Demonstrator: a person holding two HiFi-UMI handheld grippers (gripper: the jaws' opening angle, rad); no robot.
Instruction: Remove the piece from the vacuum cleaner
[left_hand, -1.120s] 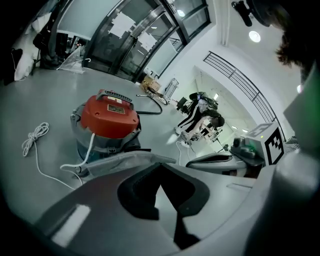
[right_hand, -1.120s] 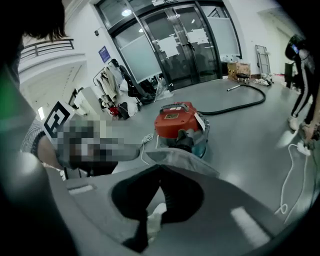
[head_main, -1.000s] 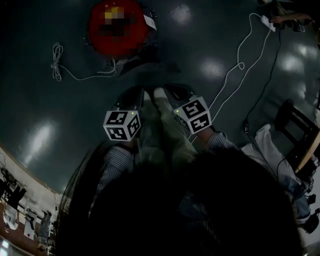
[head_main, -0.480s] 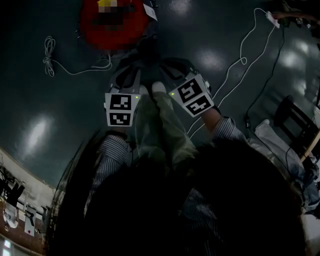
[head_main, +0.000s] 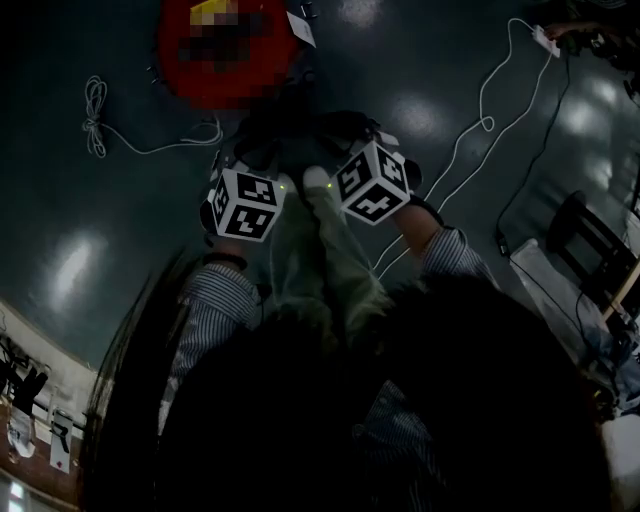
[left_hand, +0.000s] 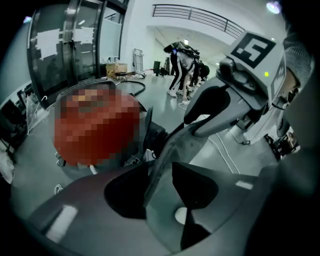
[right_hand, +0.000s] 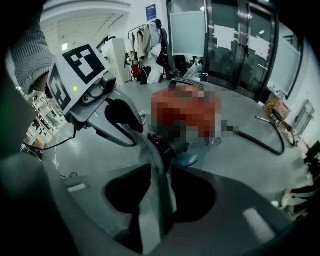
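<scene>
The red vacuum cleaner (head_main: 225, 50) stands on the dark floor at the top of the head view and shows ahead in both gripper views (left_hand: 95, 127) (right_hand: 185, 112). A long pale grey piece (left_hand: 162, 165) (right_hand: 157, 190) runs from between my jaws to a black connector (right_hand: 165, 145) at the cleaner's base. My left gripper (left_hand: 160, 180) and right gripper (right_hand: 160, 190) have just been opening their jaws, and the grey piece lies between each pair. In the head view the two marker cubes (head_main: 245, 205) (head_main: 372, 182) sit side by side just below the cleaner.
A coiled white cord (head_main: 100, 120) lies left of the cleaner and a long white cable (head_main: 480, 120) runs to the right. A dark chair (head_main: 590, 250) stands at the right edge. A black hose (right_hand: 265, 140) curves across the floor. People (left_hand: 185, 65) stand far back.
Both grippers have moved up the head view towards the red cleaner and sunk lower. Their marker cubes have rolled and now show different faces.
</scene>
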